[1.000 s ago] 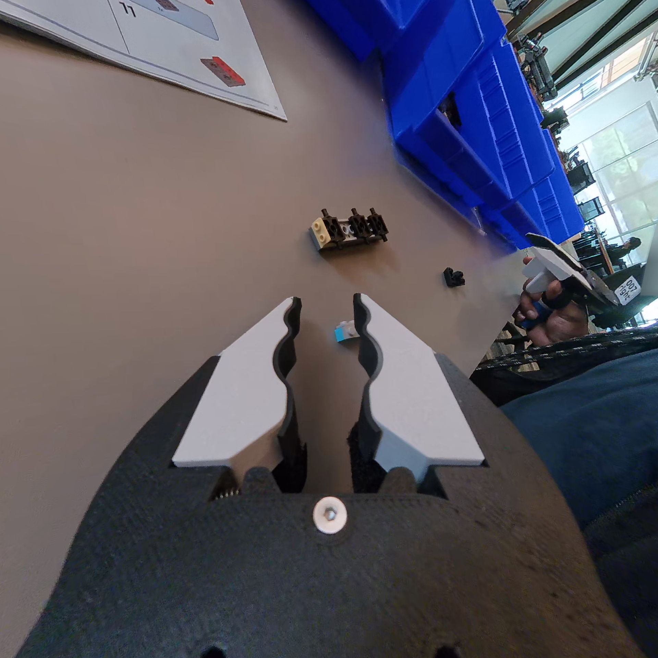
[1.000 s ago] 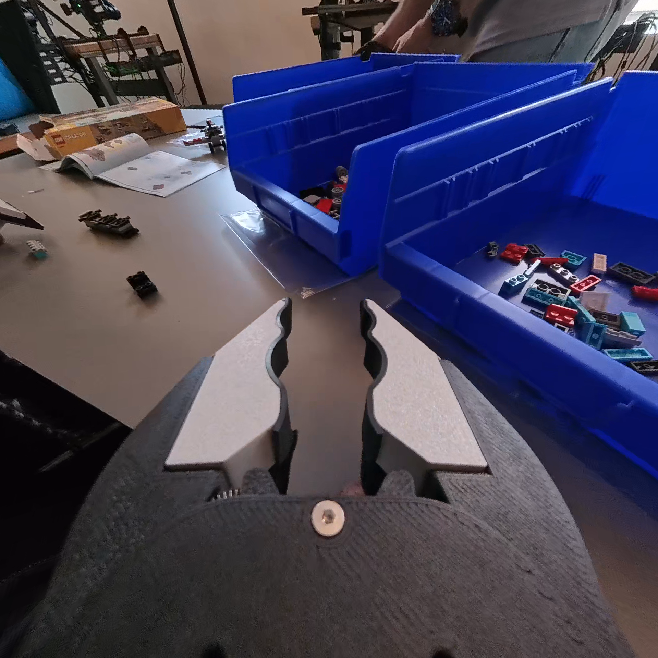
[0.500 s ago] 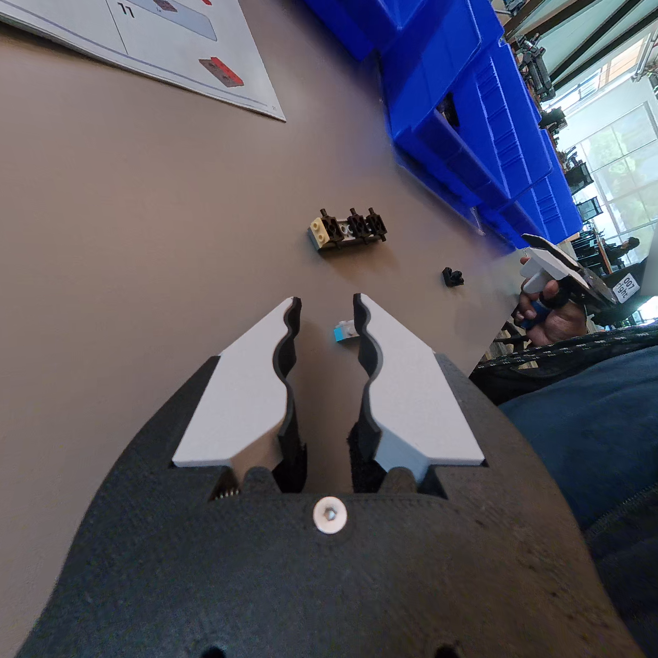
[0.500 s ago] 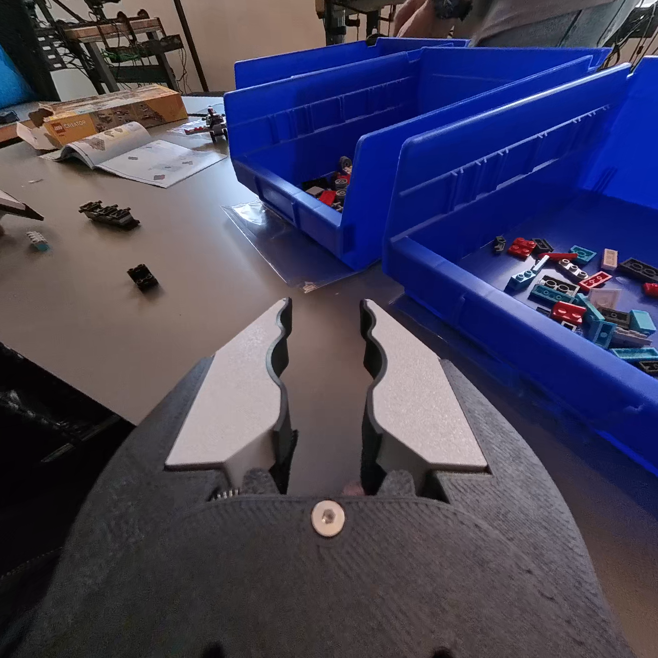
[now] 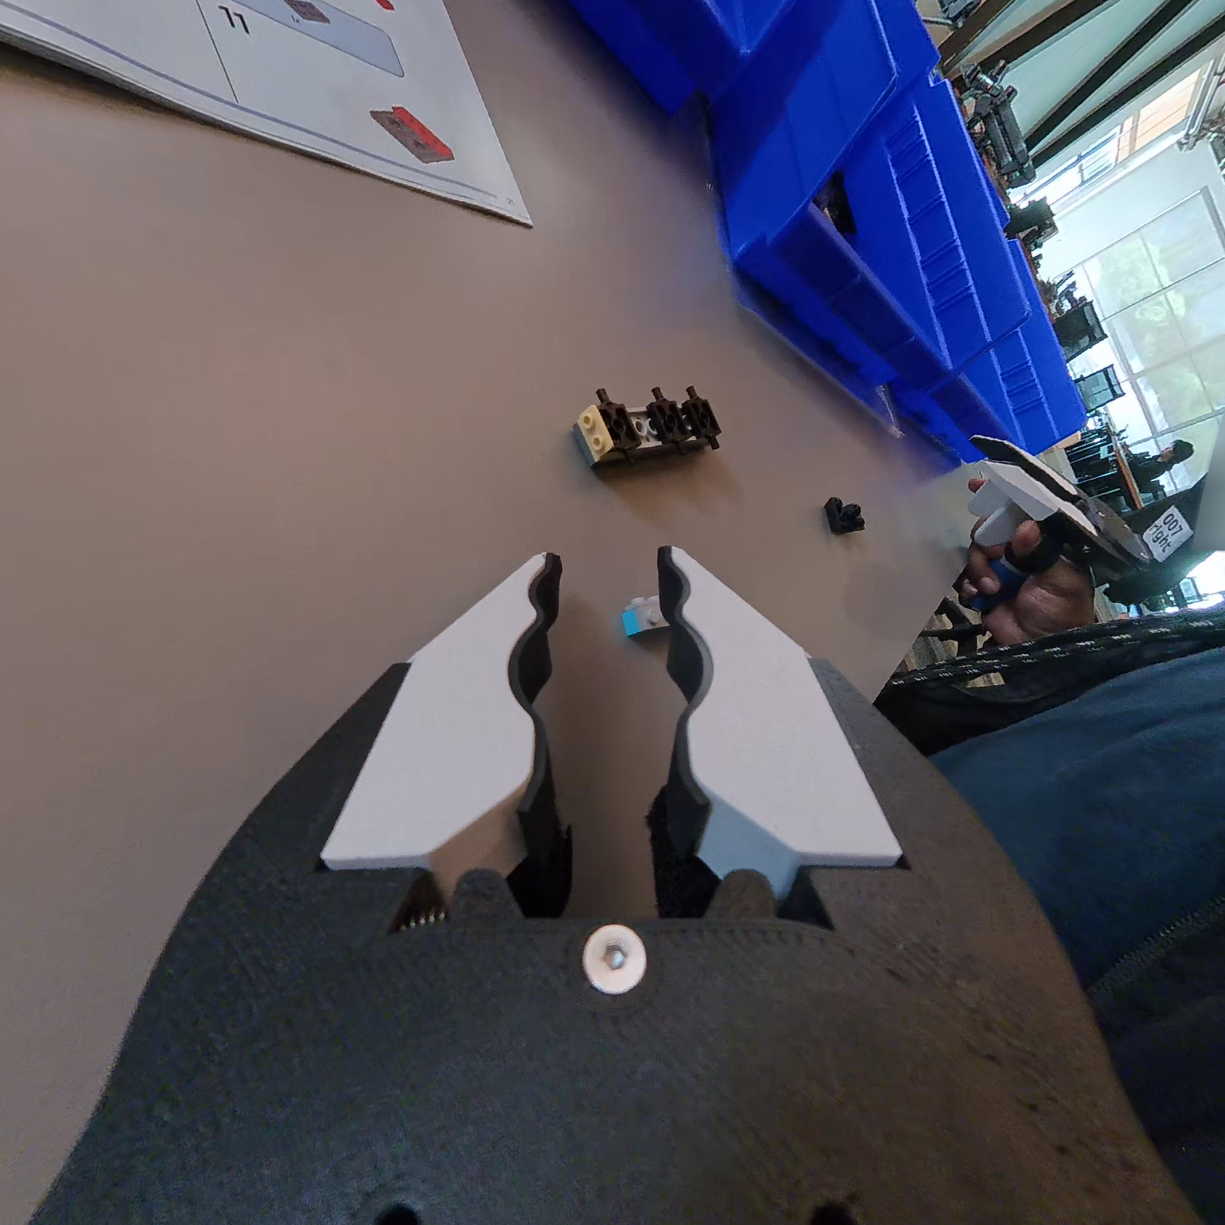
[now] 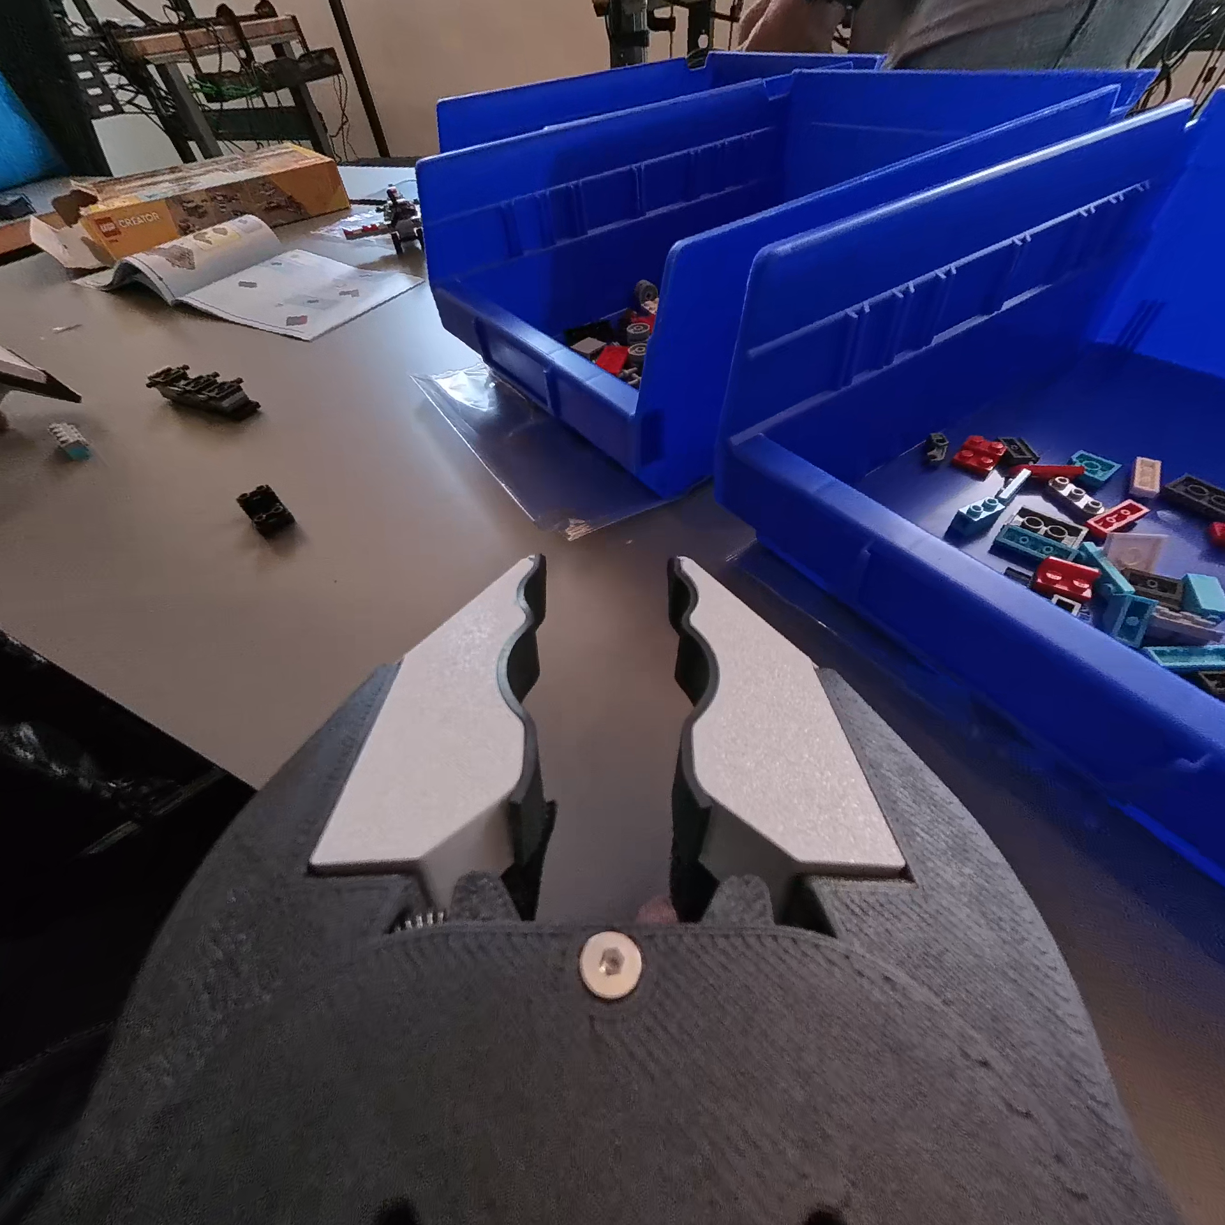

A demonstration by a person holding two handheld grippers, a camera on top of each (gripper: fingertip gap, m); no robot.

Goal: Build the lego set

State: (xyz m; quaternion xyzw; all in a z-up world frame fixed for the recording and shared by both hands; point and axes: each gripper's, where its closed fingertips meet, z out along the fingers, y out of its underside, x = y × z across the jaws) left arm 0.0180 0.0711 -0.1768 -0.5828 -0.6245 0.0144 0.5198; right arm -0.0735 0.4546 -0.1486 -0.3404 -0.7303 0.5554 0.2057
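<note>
dark metal rack (image 6: 199, 99) with cables behind the desk (image 6: 166, 596), person in grey top (image 6: 994, 33) standing past it, big windows (image 5: 1153, 278) far off.

Small teal and grey brick (image 5: 641, 618) partly hidden behind the left gripper's finger, instruction booklet (image 5: 278, 86) cut off by the left wrist view's top edge, nearest blue bin (image 6: 981, 596) cropped at the right wrist view's right edge, rear bin's pieces (image 6: 623, 341) too small to identify.
</note>
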